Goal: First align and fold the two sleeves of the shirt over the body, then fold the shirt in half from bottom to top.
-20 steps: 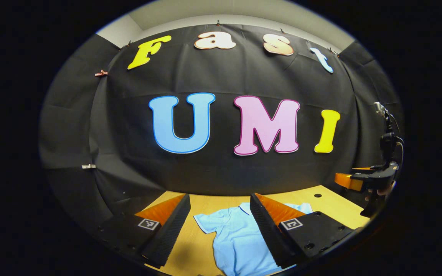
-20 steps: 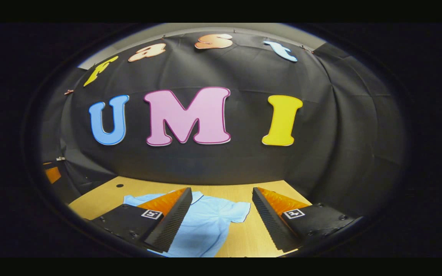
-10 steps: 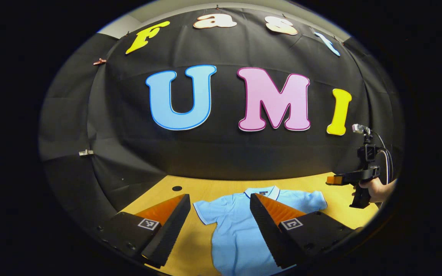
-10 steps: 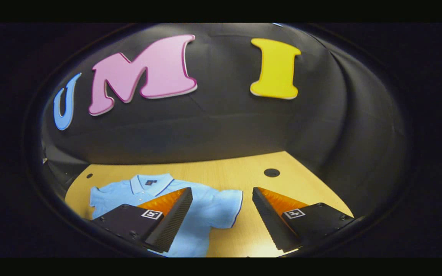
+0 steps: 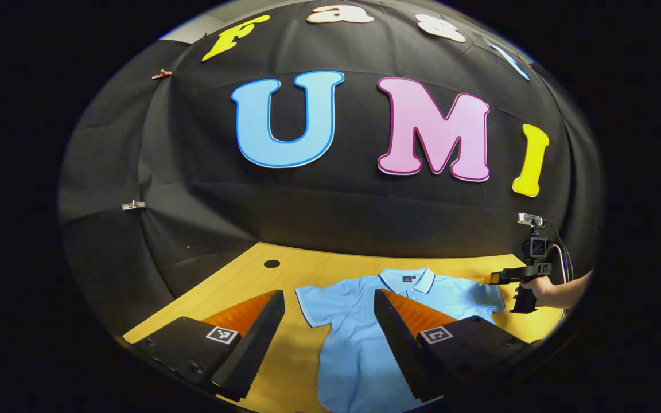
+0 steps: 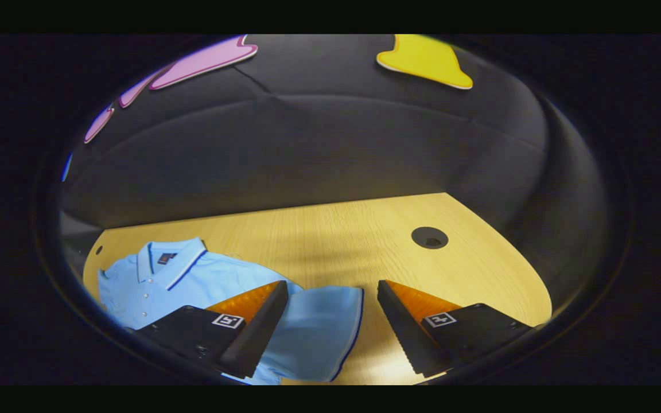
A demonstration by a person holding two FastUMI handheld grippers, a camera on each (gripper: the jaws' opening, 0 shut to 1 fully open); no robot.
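- The left gripper [image 5: 329, 312] is held above the wooden table [image 5: 238, 287], its two fingers spread wide with nothing between them.
- Ahead of and below those fingers lies the light blue polo shirt [image 5: 353, 338], flat on the table, collar [image 5: 406, 279] toward the booth's far wall.
- The shirt's body runs back under the left gripper's right-hand finger; one short sleeve [image 5: 313, 301] sits in the gap between the fingers, spread out to the side.
- Farther off to the left gripper's right, a hand [image 5: 540, 288] holds the right gripper [image 5: 497, 279] just beside the shirt's other sleeve; from here I cannot tell whether it touches the cloth.
- In the right gripper view, the right gripper [image 6: 333, 312] has its jaws wide apart, gripping nothing.
- A dark-trimmed sleeve [image 6: 322, 327] lies on the table between and below its fingers, nearer the left-hand finger; contact cannot be made out.
- The shirt's collar [image 6: 170, 267] and button placket lie to this gripper's left.
- A round dark hole [image 6: 429, 237] in the tabletop is ahead and to its right.
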